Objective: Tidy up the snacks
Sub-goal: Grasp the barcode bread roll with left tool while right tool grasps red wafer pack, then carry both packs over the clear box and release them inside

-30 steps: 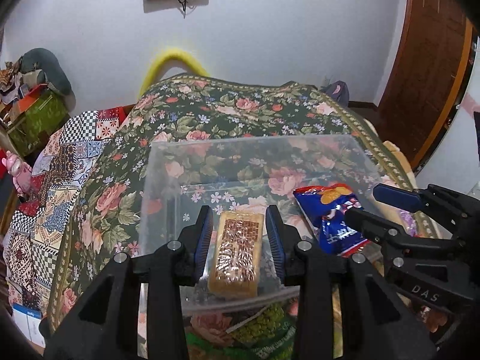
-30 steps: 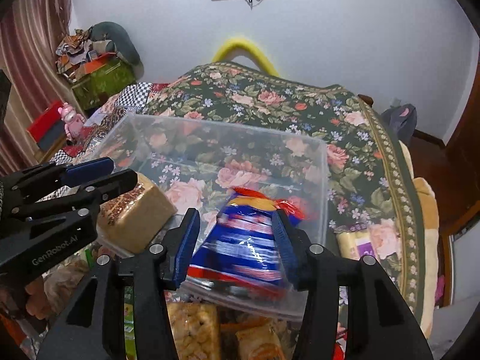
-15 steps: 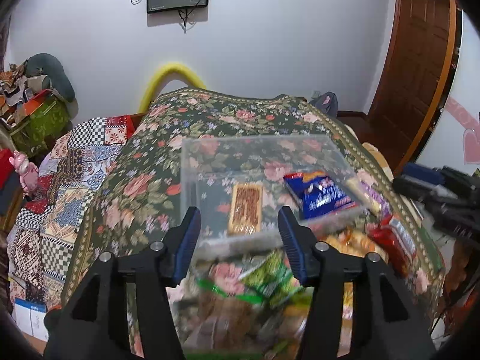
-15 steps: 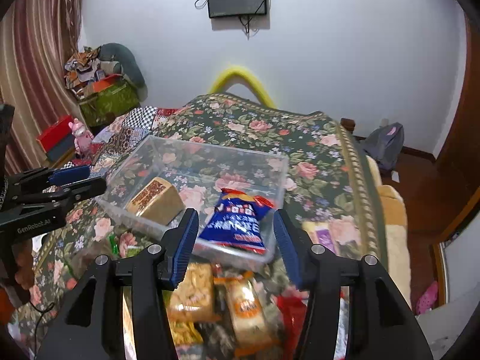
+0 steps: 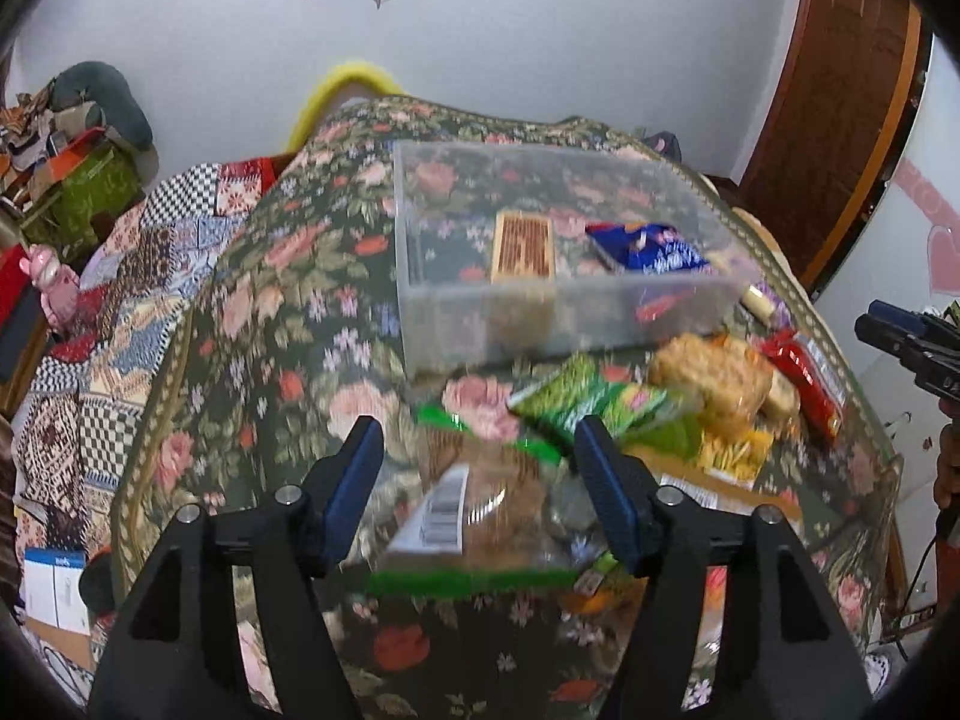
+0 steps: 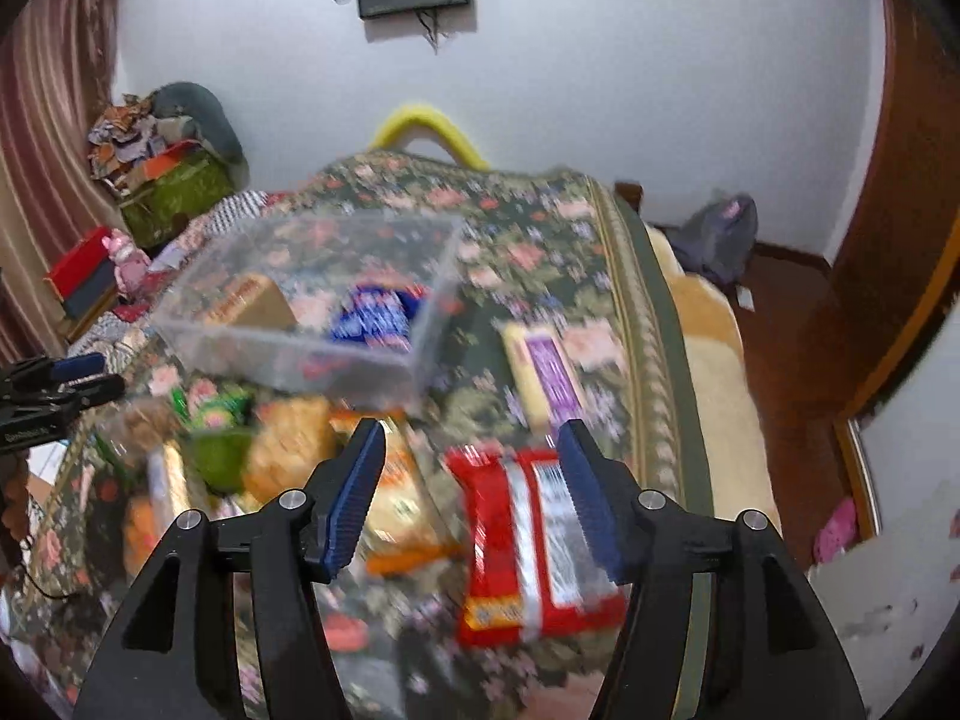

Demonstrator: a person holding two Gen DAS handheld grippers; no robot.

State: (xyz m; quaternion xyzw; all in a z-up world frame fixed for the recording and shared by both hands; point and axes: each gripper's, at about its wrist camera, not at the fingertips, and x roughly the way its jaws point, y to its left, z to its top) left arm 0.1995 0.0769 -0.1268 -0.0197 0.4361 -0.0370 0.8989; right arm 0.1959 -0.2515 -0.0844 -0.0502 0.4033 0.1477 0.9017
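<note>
The left hand-held gripper (image 5: pixel 480 474) hangs with its jaws apart, just opened wider, nothing gripped; a clear-wrapped brown snack (image 5: pixel 480 498) lies below the gap. The right hand-held gripper (image 6: pixel 471 480) has also just spread its jaws and hovers empty over a red packet (image 6: pixel 522 546) on the floral bedspread (image 5: pixel 288 324). Farther off, the clear plastic box (image 5: pixel 540 318) holds a tan wafer pack (image 5: pixel 523 246) on the left and a blue packet (image 5: pixel 645 246) on the right. Near the box lie green packets (image 5: pixel 576 402), blurred, probably peas.
</note>
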